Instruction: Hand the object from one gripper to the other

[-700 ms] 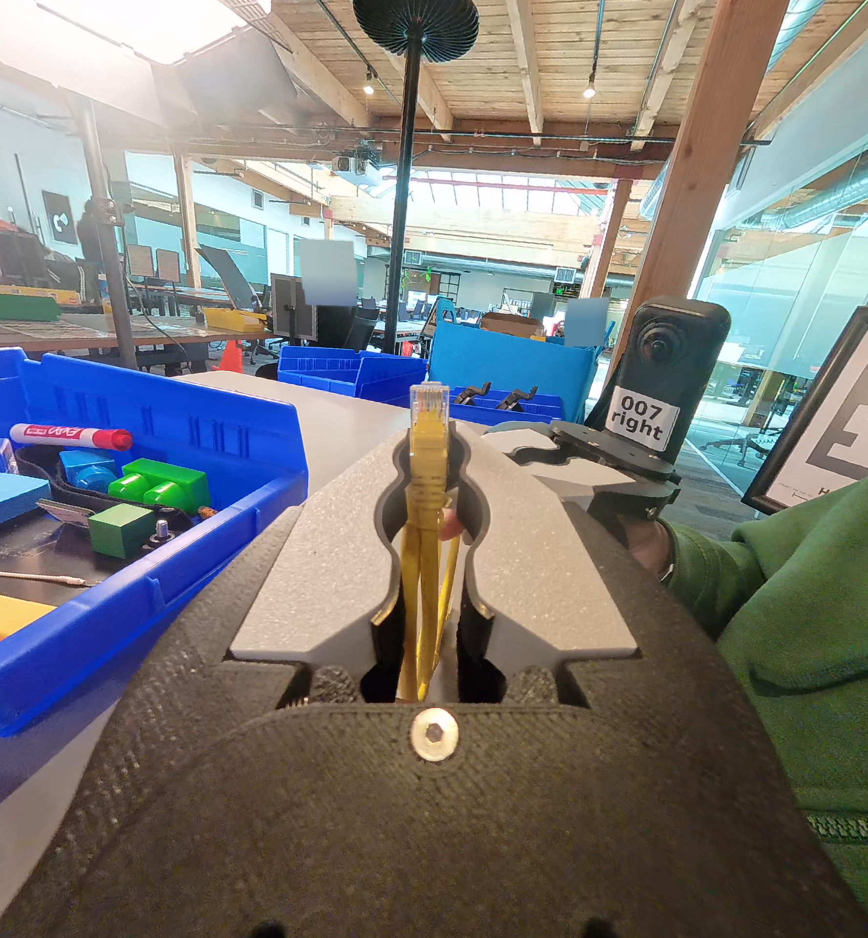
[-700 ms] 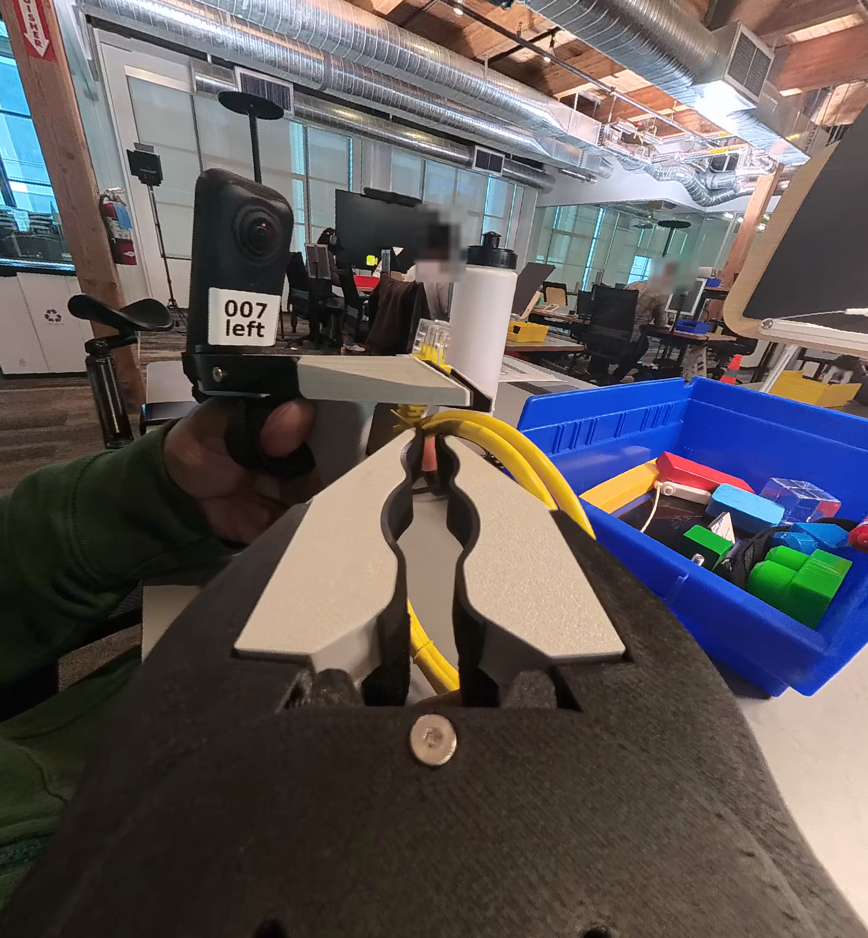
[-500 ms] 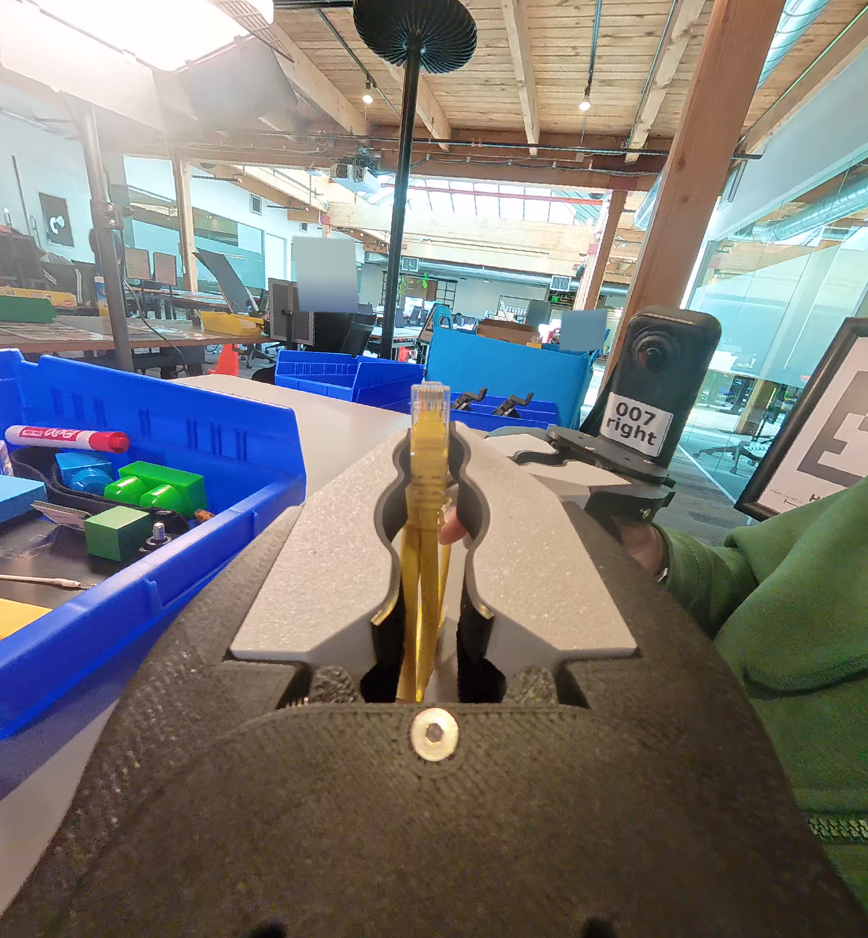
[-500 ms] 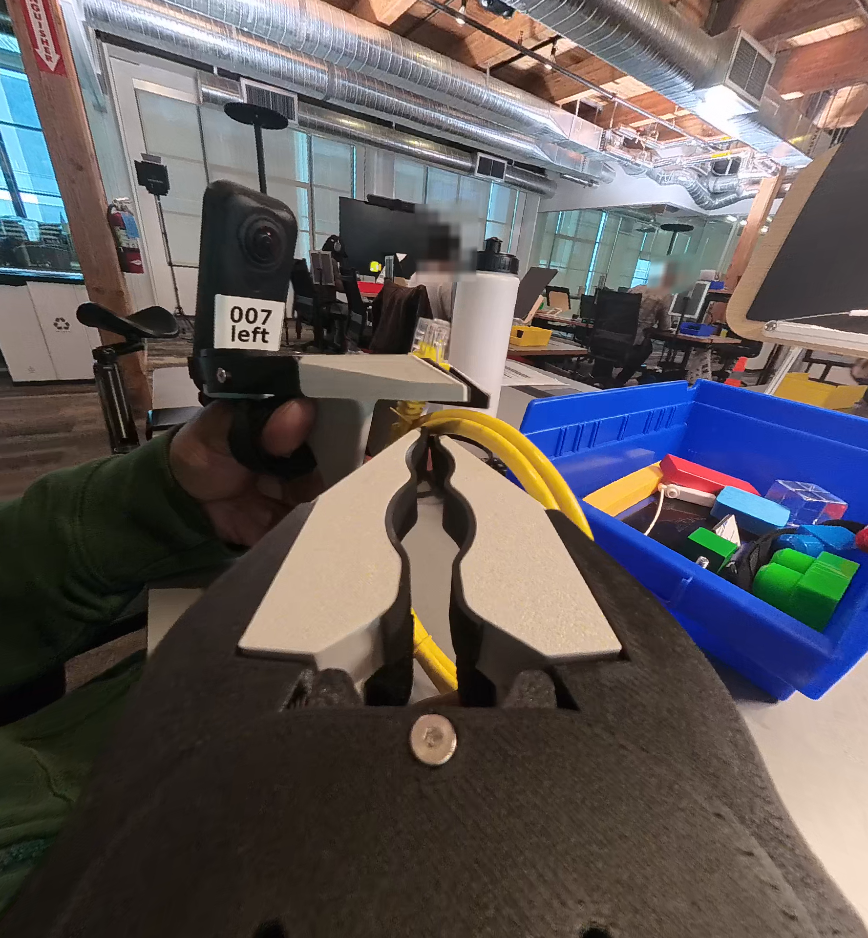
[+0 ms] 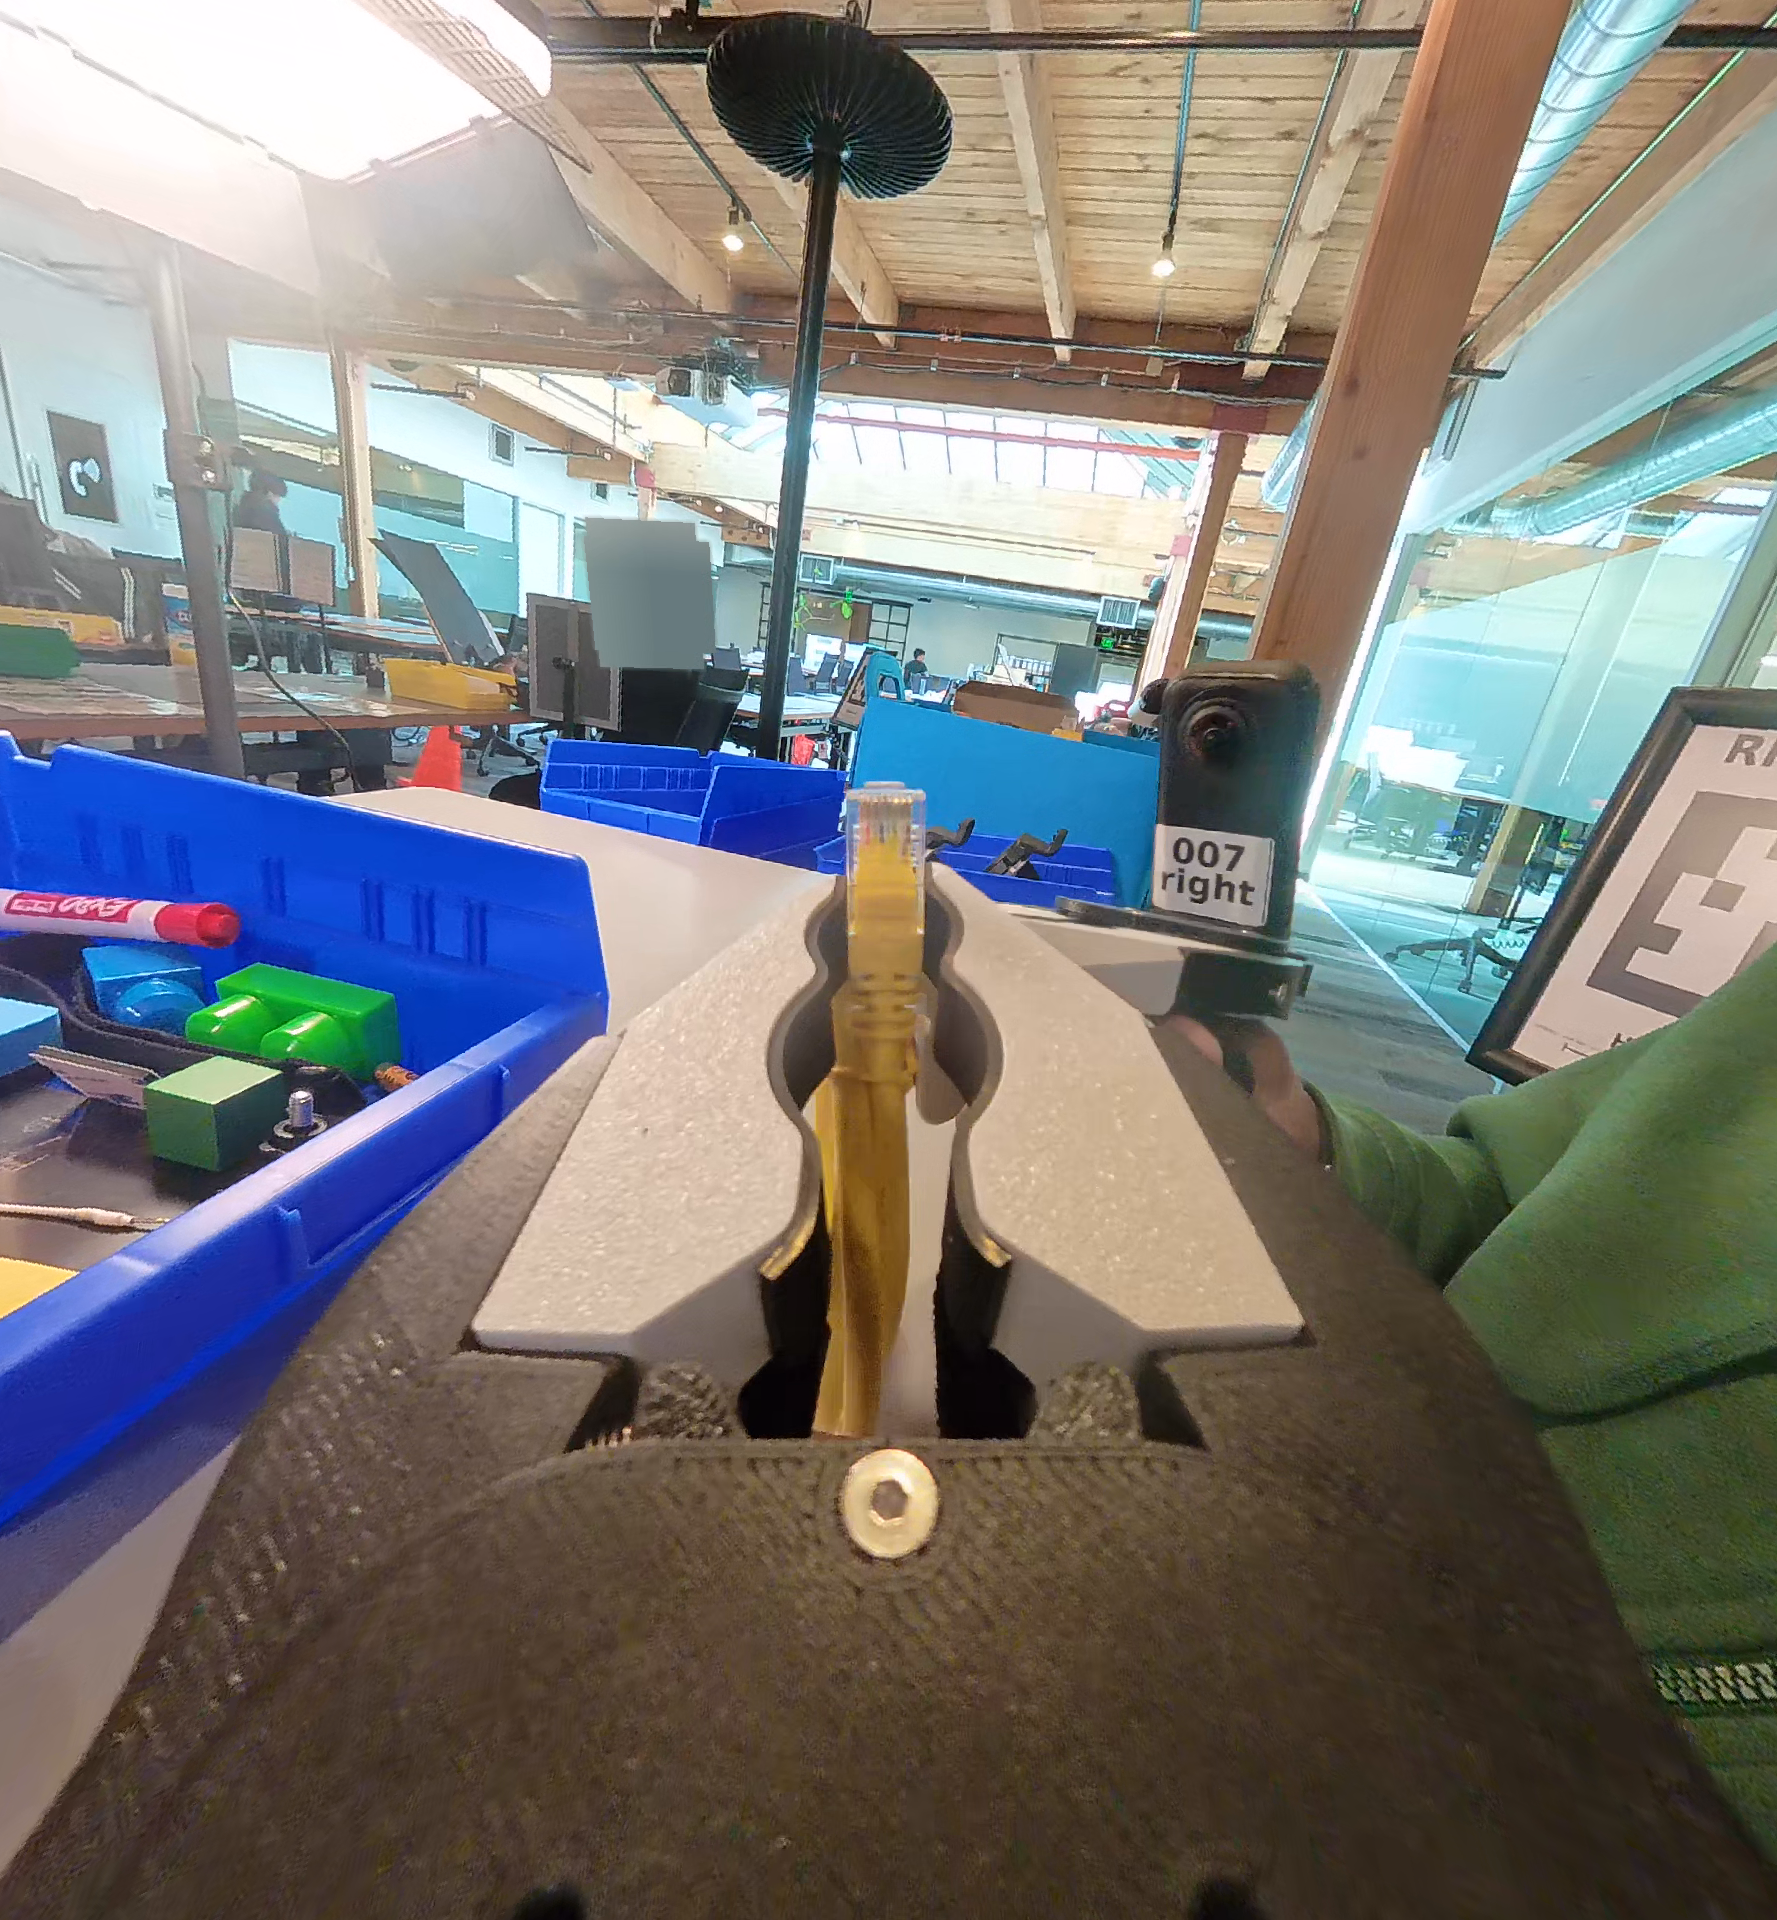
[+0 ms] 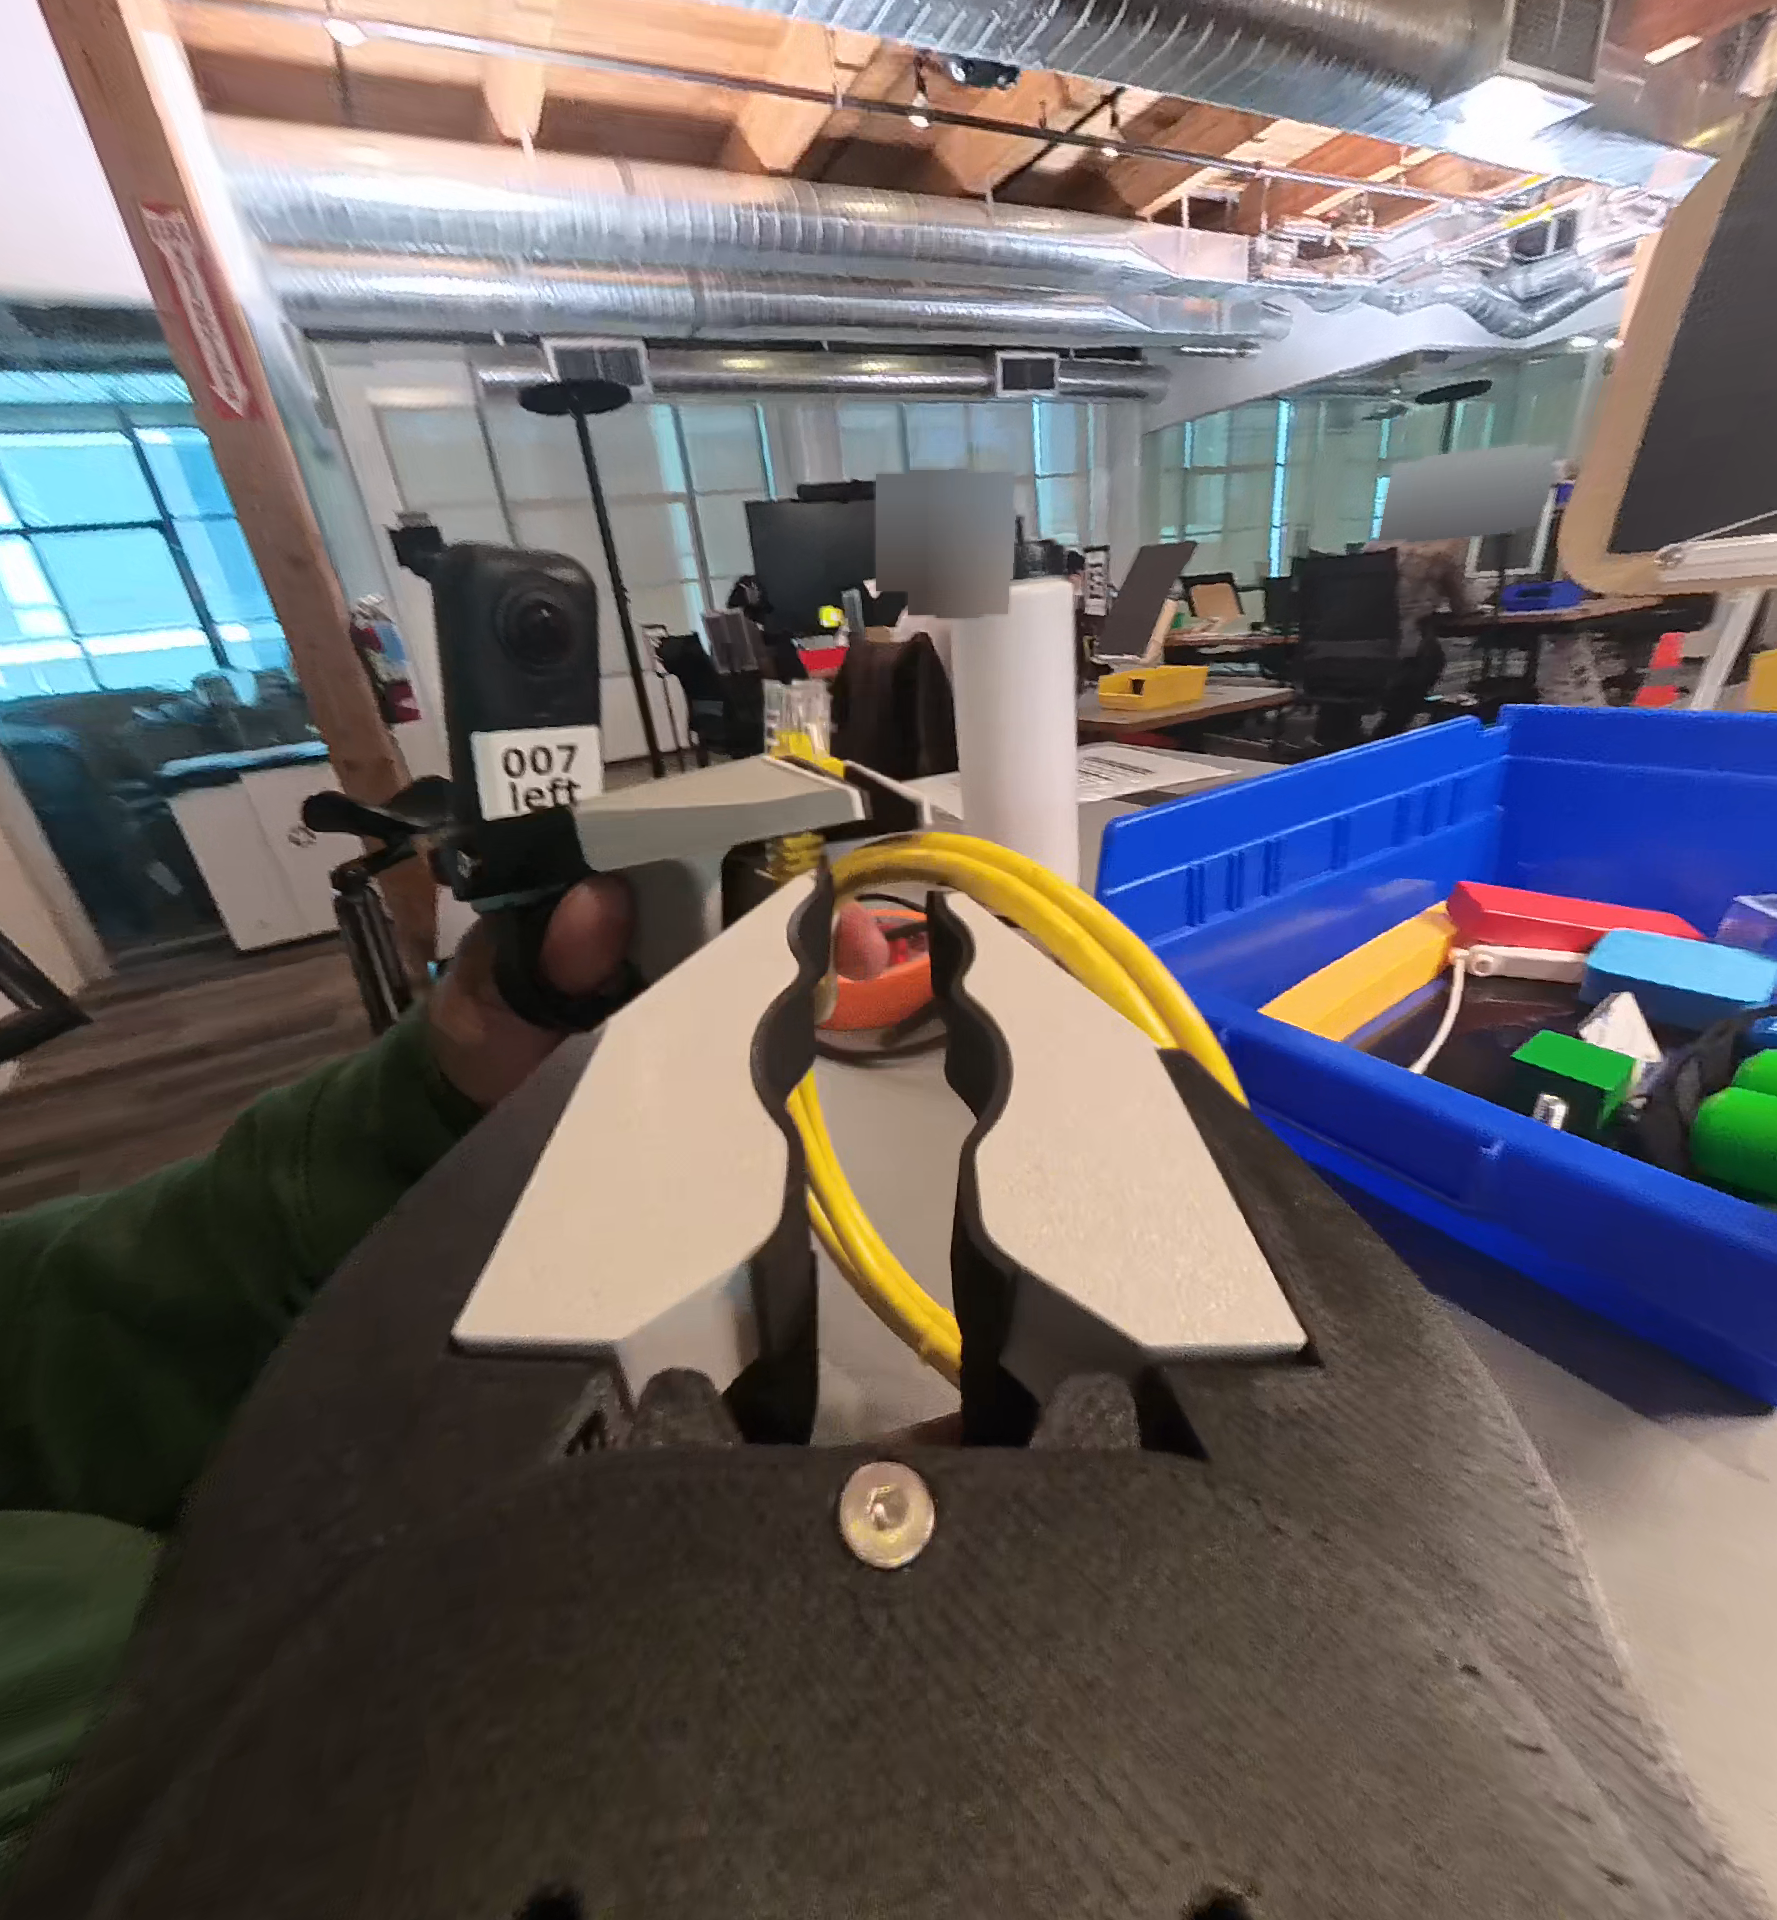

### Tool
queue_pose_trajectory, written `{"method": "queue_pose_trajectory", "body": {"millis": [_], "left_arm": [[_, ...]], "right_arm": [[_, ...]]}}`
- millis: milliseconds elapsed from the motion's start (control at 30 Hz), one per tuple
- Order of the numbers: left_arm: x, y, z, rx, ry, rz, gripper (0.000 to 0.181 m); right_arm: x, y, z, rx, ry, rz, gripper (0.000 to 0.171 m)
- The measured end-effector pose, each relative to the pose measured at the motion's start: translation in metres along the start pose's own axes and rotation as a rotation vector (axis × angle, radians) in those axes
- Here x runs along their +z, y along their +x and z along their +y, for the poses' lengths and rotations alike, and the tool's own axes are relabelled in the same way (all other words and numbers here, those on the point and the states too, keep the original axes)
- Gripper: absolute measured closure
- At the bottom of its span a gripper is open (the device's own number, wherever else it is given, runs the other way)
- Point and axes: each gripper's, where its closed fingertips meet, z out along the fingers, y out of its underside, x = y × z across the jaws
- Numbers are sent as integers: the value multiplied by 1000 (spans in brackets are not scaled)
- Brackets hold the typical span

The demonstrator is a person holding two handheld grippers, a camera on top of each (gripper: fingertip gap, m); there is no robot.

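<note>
I see a yellow network cable with clear plug, grey-fingered black left gripper, a glossy blue plastic bin, and my green sleeve.

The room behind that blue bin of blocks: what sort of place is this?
Probably an open-plan office or workshop: exposed ceiling ducts, timber posts and desks with chairs stretch behind the blue bin.

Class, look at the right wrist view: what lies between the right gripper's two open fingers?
In the right wrist view, the looped yellow cable passes through the gap of the right gripper. The left gripper grips the cable's plug end beyond.
</note>
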Motion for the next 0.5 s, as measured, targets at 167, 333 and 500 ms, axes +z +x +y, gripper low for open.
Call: {"method": "queue_pose_trajectory", "body": {"millis": [167, 333, 500], "left_arm": [[0, 0, 1, -7, -6, 5, 169], [-1, 1, 0, -18, 2, 9, 169], [-1, 0, 0, -29, 7, 11, 169]], "right_arm": [[-1, 0, -3, 59, 19, -25, 149], [-2, -1, -6, 129, 36, -60, 149], [-4, 2, -9, 191, 55, -73, 149]]}}
